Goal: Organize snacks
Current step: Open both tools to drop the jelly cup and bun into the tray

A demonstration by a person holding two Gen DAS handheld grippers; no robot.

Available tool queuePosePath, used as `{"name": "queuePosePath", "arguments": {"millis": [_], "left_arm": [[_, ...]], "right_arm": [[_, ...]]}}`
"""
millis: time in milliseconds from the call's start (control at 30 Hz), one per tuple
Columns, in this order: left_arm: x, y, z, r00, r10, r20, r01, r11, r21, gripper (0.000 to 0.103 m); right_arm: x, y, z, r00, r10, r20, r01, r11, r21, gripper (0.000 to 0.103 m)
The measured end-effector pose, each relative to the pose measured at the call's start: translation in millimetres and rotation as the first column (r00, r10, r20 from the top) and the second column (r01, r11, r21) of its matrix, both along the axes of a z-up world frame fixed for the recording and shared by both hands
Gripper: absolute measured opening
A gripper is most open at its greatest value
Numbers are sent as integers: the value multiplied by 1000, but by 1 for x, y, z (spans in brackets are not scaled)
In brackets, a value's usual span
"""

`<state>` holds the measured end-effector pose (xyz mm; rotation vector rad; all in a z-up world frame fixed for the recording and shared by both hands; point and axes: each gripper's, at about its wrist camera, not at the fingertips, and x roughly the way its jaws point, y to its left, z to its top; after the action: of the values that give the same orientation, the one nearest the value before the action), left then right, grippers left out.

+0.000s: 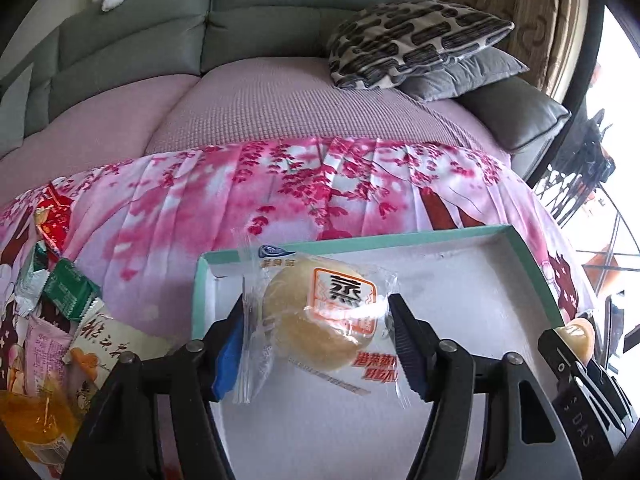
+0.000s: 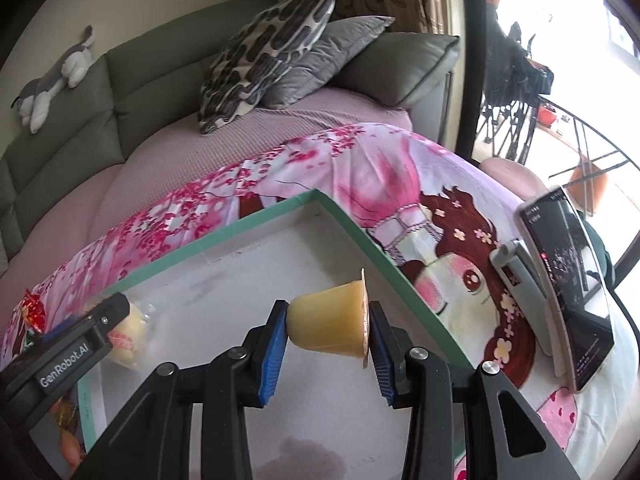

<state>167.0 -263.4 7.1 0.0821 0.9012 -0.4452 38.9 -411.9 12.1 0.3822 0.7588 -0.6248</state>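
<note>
Teal-rimmed tray (image 2: 256, 220) floor bare beneath both claws, cake (image 1: 320, 316), jelly cup (image 2: 332, 320)

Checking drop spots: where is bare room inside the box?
The shallow teal-rimmed cardboard box shows bare white floor along its far wall and right corner. Crowded: the loose snack packets left of it. Left gripper holds a wrapped bun, right gripper a yellow jelly cup.

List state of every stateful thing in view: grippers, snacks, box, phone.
left gripper: shut on wrapped bun, held over the box
right gripper: shut on jelly cup, cup on its side, lid still sealed
wrapped bun: wrapper unopened
teal box: open, nothing seen resting on its floor
snack packets: loose pile on the cloth, outside the box
phone: propped on its stand, screen lit
</note>
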Motion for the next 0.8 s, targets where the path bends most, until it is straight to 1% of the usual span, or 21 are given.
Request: {"name": "queuePosePath", "arguments": {"millis": [33,67,167,200,233,267,333,367,400,433,467,500,533,633,800], "left_arm": [[0,1,2,1000,10,14,-10,1000,3,82],[-2,3,5,999,22,36,-22,1000,11,88],[-4,8,15,995,43,89,-47,998,40,89],[-5,9,18,994,50,100,-55,997,47,90],[-7,13,20,992,59,111,-66,996,58,90],[-8,15,21,991,65,116,-73,995,65,90],[-10,22,23,990,77,118,-86,994,74,92],[-11,26,24,990,86,116,-96,992,78,99],[-13,31,24,989,95,115,-104,991,79,101],[-14,35,24,988,103,116,-113,991,78,102],[-16,40,25,986,113,121,-123,990,76,102],[-18,45,25,984,124,127,-133,989,70,102],[-20,50,26,982,133,131,-142,988,65,102],[-24,68,25,975,169,142,-179,982,58,102],[-30,104,17,960,244,133,-256,963,81,102]], "right_arm": [[1,2,1,1000,8,2,-8,1000,-6,41],[1,5,3,1000,16,4,-16,1000,-10,41],[2,9,7,999,36,9,-36,999,-5,42],[3,11,8,999,41,2,-41,999,-5,44],[4,13,8,999,48,-10,-48,999,-9,51],[5,14,8,998,52,-22,-52,999,-14,65],[6,18,8,997,57,-53,-59,998,-35,77],[6,21,9,996,65,-64,-68,997,-42,78],[7,22,9,995,76,-70,-79,996,-42,80],[8,25,10,993,86,-75,-89,995,-41,86],[8,27,10,993,92,-79,-96,994,-42,96],[8,29,10,992,97,-81,-101,994,-47,101],[8,32,11,992,101,-81,-105,993,-51,103],[8,37,13,990,119,-71,-122,991,-52,103],[9,49,18,989,135,-60,-139,988,-66,103]]}}
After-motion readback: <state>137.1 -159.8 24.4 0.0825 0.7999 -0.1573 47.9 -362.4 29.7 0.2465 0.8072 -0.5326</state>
